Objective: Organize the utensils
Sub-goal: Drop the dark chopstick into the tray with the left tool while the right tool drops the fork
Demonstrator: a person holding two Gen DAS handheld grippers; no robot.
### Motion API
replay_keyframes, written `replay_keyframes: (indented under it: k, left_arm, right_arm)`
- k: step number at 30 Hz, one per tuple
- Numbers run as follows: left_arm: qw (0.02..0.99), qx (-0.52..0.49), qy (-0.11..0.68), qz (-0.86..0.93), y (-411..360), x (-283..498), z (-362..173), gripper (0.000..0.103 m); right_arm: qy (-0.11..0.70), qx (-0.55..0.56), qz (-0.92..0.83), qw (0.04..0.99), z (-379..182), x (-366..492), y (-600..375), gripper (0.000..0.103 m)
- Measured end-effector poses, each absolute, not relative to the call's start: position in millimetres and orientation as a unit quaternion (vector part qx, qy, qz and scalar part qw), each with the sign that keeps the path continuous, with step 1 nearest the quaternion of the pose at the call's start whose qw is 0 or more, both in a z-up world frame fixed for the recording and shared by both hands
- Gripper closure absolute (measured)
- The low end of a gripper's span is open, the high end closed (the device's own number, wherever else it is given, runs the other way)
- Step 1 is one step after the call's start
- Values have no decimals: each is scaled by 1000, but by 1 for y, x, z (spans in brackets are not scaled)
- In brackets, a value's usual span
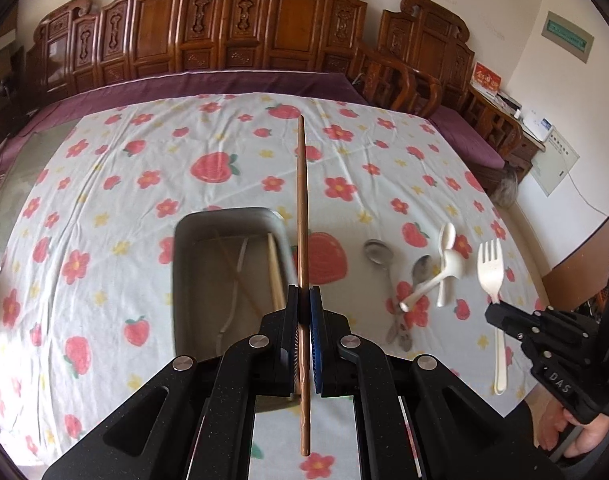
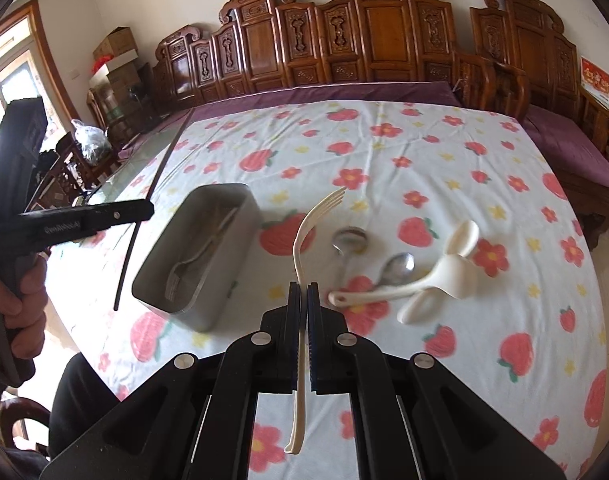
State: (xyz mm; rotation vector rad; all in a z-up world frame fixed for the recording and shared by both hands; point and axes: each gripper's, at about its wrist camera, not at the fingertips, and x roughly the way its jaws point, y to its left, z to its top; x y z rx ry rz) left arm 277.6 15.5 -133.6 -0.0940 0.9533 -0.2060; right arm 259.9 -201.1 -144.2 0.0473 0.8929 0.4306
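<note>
My left gripper (image 1: 303,292) is shut on a brown chopstick (image 1: 301,208) and holds it above the right rim of the grey metal box (image 1: 180,240). It also shows in the right wrist view (image 2: 146,210), with the chopstick (image 2: 144,208) as a dark rod. The box (image 2: 156,280) holds chopsticks (image 1: 274,268) and a utensil. My right gripper (image 2: 303,290) is shut on a cream plastic fork (image 2: 304,232), lifted above the cloth; the fork shows too in the left wrist view (image 1: 491,268). Two metal spoons (image 2: 350,240) (image 2: 398,266) and two cream spoons (image 2: 444,276) lie on the cloth.
The table wears a white cloth with strawberries and flowers (image 2: 424,152). Carved wooden benches with purple cushions (image 2: 344,40) stand behind and to the right. Chairs, boxes and a bag (image 2: 88,140) crowd the left side. The person's hand (image 2: 20,300) holds the left gripper's handle.
</note>
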Motion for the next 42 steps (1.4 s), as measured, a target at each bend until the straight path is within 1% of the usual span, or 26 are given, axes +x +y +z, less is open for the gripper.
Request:
replay_keyframes:
  k: [10, 16, 28, 34, 38, 42]
  left_arm:
    - [882, -54, 460, -84, 60, 298, -155, 98]
    - [882, -42, 462, -86, 63, 309, -176, 98]
    - [859, -38, 503, -91, 65, 309, -221, 98]
    - [859, -39, 503, -91, 65, 304, -219, 98]
    - [865, -36, 493, -85, 72, 298, -208, 92]
    - [872, -37, 482, -75, 84, 292, -197, 92]
  right_arm:
    - [433, 0, 234, 870, -138, 283, -137, 99]
    - [435, -9, 244, 867, -137, 297, -110, 98]
    - [443, -11, 252, 860, -148, 312, -84, 98]
    - [448, -4, 257, 856, -155, 321, -77, 98]
    - [453, 7, 262, 852, -161, 330, -68, 98]
    - [459, 23, 273, 845, -167, 340, -56, 98]
